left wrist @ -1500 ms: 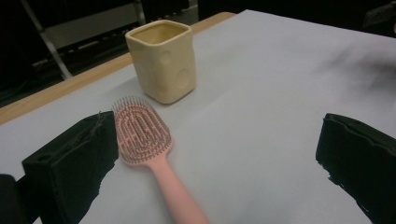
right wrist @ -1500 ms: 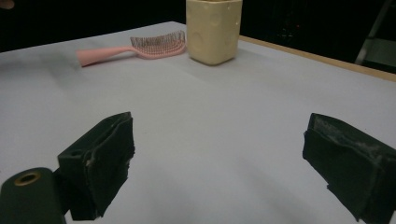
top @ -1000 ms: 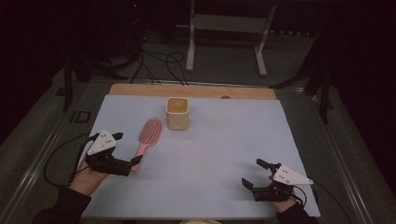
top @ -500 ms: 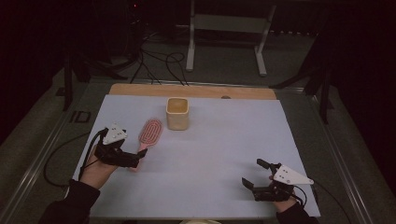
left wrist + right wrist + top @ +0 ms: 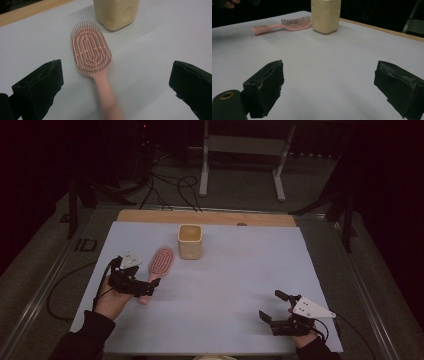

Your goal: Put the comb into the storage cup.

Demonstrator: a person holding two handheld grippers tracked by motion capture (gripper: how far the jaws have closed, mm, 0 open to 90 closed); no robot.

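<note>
Because the pink hairbrush (image 5: 95, 62) lies bristles-up on the worktop (image 5: 240, 285) just beside the cream cup (image 5: 190, 241), we hold the left tongs (image 5: 112, 85) spread wide astride its handle — ready to close. The right tongs (image 5: 277, 312) rest open, well apart.

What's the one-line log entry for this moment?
left gripper: open, astride hairbrush handle, not closed | right gripper: open, idle near table edge | cup: upright, beyond brush
</note>
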